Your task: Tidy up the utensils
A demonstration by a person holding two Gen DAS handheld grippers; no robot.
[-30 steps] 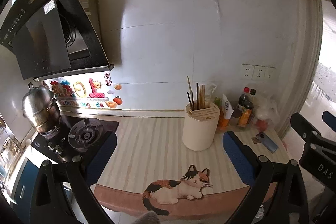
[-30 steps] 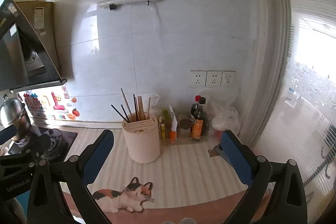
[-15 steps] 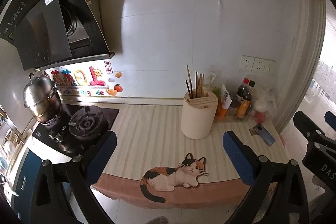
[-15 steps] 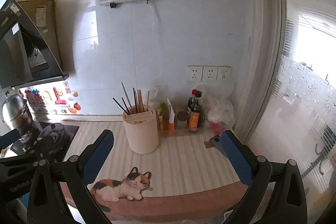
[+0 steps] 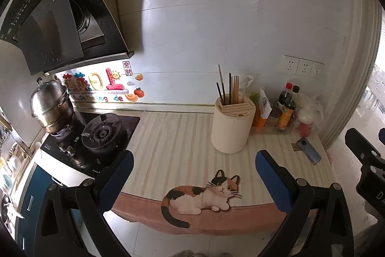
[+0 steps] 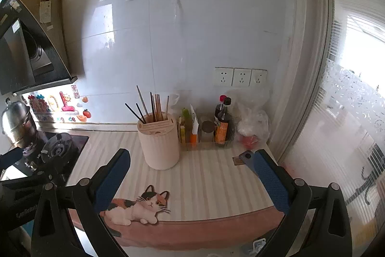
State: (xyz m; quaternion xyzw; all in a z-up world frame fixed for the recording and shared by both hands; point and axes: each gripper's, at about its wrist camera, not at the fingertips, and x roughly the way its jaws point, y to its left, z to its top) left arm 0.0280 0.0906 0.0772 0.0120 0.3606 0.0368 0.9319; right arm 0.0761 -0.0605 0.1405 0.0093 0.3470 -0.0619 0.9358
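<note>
We hold left gripper (image 5: 193, 175) and right gripper (image 6: 190, 172) spread, empty | risk: tipping utensil holder (image 6: 159, 145) while pinching thin chopsticks (image 6: 156, 106)

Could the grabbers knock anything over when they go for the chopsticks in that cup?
Maybe. The chopsticks lean at different angles in the utensil holder, so pulling one might drag out others or tip the holder. The sauce bottles stand close beside it, and a wide-open right gripper could bump them. The phone lies near the counter edge, where a swing could push it off.
</note>
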